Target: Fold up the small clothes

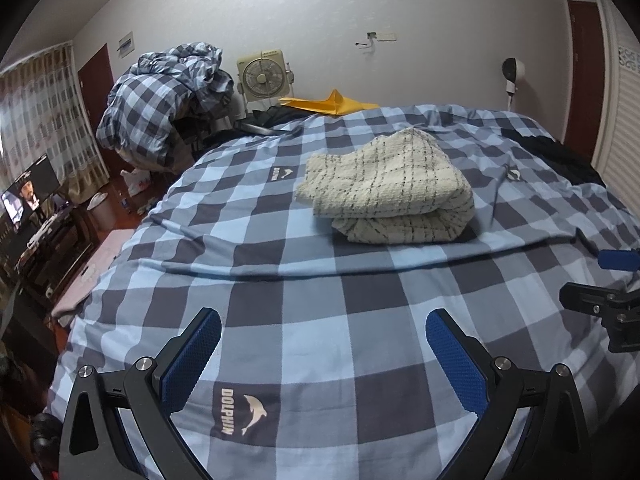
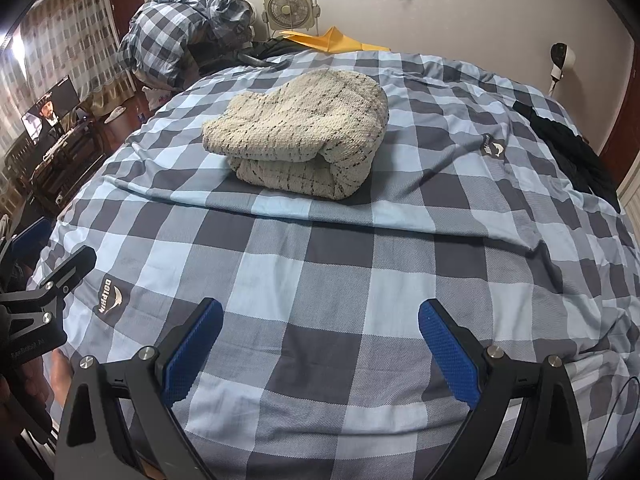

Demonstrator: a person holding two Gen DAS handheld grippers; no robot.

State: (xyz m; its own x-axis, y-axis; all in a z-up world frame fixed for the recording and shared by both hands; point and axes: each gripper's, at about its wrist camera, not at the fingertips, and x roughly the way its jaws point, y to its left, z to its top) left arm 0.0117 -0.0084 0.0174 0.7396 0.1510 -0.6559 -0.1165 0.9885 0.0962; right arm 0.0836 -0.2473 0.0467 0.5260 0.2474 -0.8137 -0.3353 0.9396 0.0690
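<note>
A cream knitted garment with thin dark check lines [image 1: 384, 188] lies folded into a thick bundle on the blue-and-grey checked bed cover [image 1: 320, 300], ahead of both tools and apart from them. The left gripper [image 1: 323, 344] hovers over the bare cover, blue-padded fingers spread wide and empty. The right gripper [image 2: 321, 336] does likewise, fingers parted, holding nothing.

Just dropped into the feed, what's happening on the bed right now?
Nothing is being held. The left gripper and right gripper are both open and empty, hovering over the checked bedcover. Ahead of them lies the cream knit garment, folded into a compact bundle on the bed. A dark garment lies unfolded near the bed's right edge.
</note>
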